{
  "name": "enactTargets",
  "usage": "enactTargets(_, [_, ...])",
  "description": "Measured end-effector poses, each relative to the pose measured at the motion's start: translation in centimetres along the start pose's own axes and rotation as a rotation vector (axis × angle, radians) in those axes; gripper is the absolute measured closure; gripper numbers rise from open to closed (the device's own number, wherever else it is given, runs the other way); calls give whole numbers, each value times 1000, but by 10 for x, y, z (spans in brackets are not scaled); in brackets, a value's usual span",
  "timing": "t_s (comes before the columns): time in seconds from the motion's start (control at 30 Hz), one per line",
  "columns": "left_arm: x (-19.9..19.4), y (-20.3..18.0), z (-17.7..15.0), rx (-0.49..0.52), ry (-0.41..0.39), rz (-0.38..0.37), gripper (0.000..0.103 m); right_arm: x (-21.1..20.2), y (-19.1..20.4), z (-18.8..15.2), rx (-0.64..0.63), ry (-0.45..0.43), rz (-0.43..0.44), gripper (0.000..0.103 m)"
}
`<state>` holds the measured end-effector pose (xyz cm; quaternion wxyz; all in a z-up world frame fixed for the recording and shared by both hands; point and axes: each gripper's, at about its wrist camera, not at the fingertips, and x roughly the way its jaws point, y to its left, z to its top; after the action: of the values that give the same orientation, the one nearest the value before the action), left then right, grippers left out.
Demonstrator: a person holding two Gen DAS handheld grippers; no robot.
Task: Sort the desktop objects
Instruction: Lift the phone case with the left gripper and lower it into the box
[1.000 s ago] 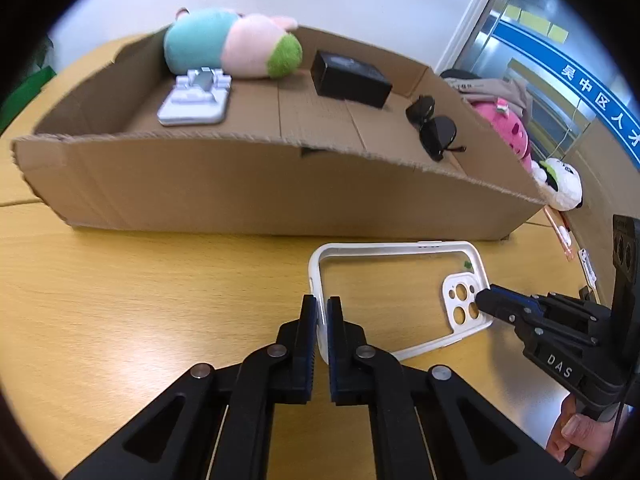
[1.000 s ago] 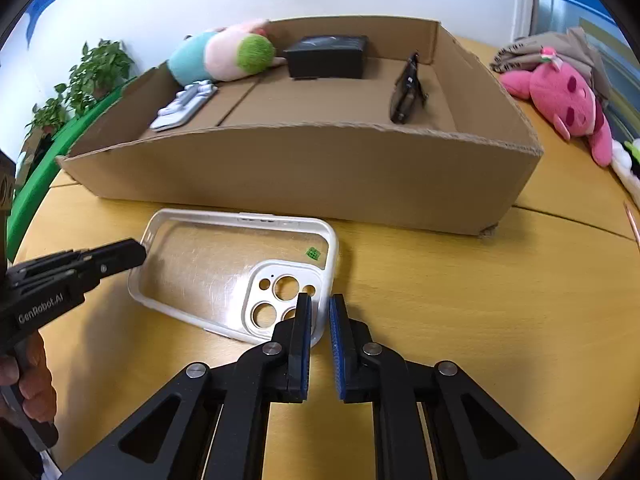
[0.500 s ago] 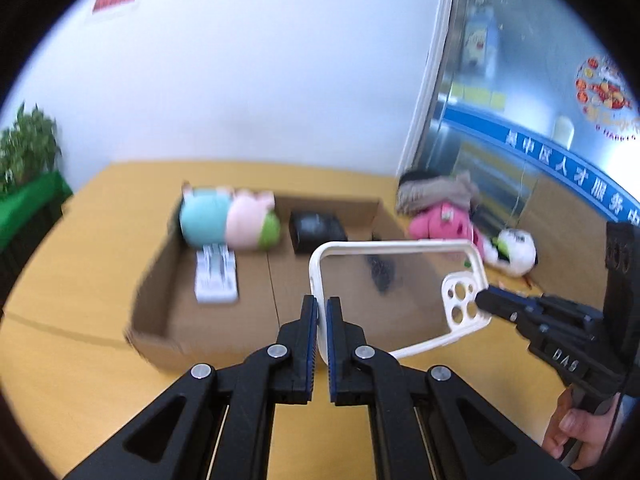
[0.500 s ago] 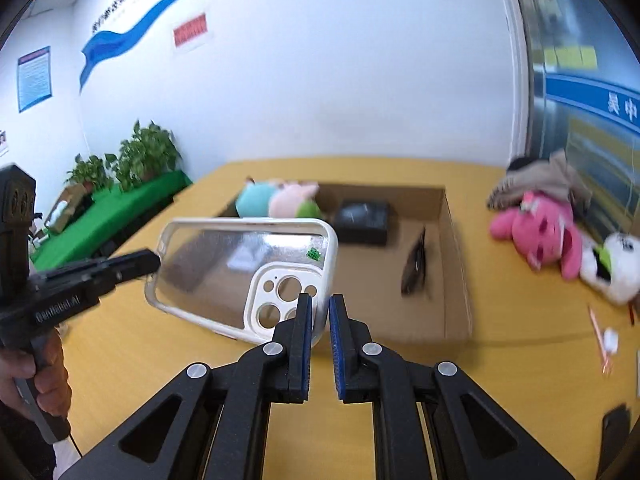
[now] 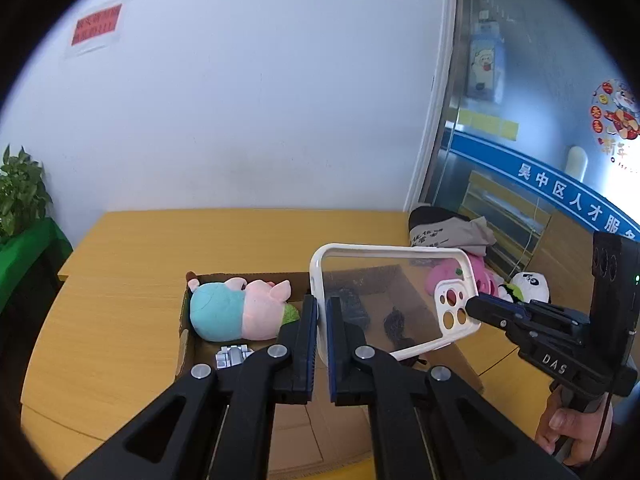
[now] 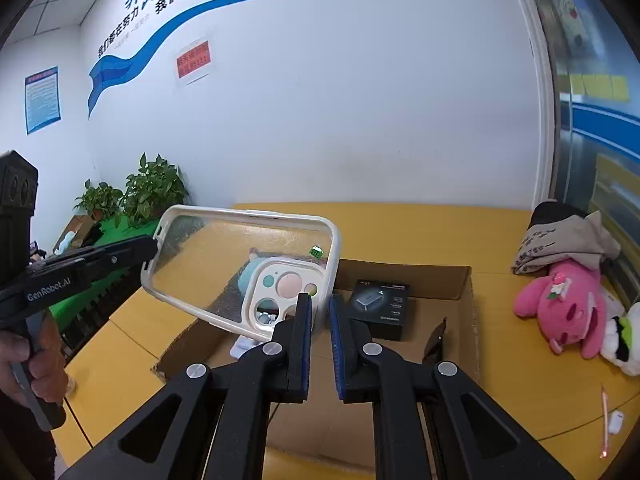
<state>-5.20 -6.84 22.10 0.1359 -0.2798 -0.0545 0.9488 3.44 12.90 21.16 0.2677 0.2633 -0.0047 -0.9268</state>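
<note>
Phone case up in air over box, pinched by left claw & right claw, both clenched on rim. Keep level, lower slow toward 12 o'clock, free spot btw plush & glasses.

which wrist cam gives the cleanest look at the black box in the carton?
Right wrist. The black box lies in plain view on the floor of the cardboard carton, its printed top readable as a label. In the left wrist view it is only a dark smear behind the clear phone case.
</note>
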Motion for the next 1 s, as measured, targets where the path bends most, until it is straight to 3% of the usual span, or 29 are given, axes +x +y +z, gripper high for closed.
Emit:
enactTargets(0.27, [75, 31, -4, -71, 135, 4, 99, 65, -29, 3, 47, 100, -3, 93])
enactTargets(0.67, [176, 61, -54, -137, 397, 36, 99, 171, -81, -57, 166, 370, 13, 93])
enactTargets(0.8, [201, 69, -72, -155, 497, 35, 99, 200, -90, -77, 168, 477, 2, 93])
enactTargets(1.0, [222, 77, -94, -181, 587, 47, 99, 225, -90, -87, 151, 599, -40, 93])
